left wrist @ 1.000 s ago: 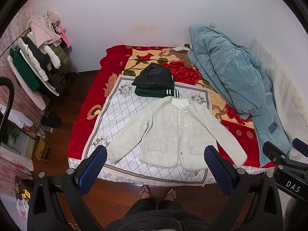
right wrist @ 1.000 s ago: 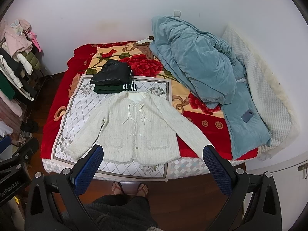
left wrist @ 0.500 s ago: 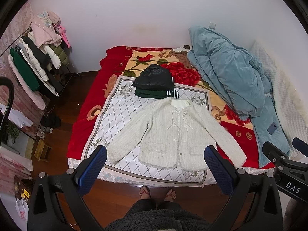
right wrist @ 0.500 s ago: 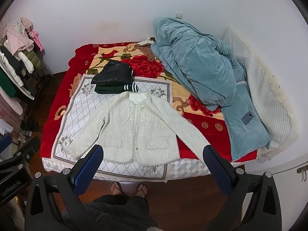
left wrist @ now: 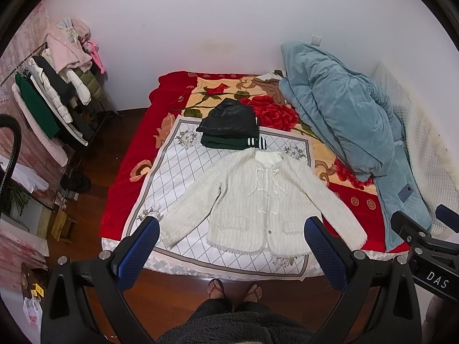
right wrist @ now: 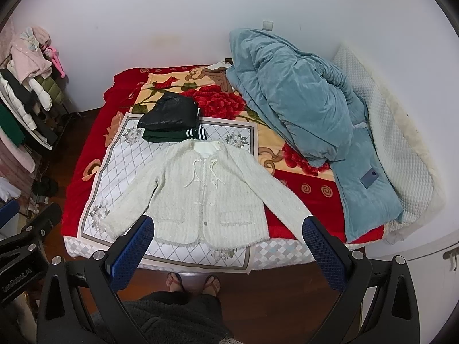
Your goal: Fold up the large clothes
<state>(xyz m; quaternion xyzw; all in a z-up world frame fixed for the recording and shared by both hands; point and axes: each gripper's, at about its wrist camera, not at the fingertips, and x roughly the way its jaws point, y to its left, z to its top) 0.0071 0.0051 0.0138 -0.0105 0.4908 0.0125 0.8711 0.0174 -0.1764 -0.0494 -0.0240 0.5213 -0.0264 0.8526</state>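
Observation:
A white knitted cardigan (left wrist: pixel 258 197) (right wrist: pixel 200 192) lies flat on the bed, front up, both sleeves spread out and hem toward the bed's near edge. Behind its collar sits a stack of folded clothes (left wrist: pixel 229 126) (right wrist: pixel 169 120), a black piece on top of a dark green one with white stripes. My left gripper (left wrist: pixel 232 238) is held high above the near edge of the bed, open and holding nothing. My right gripper (right wrist: pixel 228 236) is held the same way, open, well clear of the cardigan.
The bed (left wrist: pixel 129 200) has a red floral blanket and a white diamond-patterned cloth. A blue quilt (right wrist: pixel 301 109) is heaped at the right, against a white padded mattress (right wrist: pixel 401 149). A clothes rack (left wrist: pixel 51 97) stands at the left. The person's feet (left wrist: pixel 233 289) stand on the wooden floor.
Both views have shifted very slightly; the cardigan and the folded stack have not moved. Both grippers stay open.

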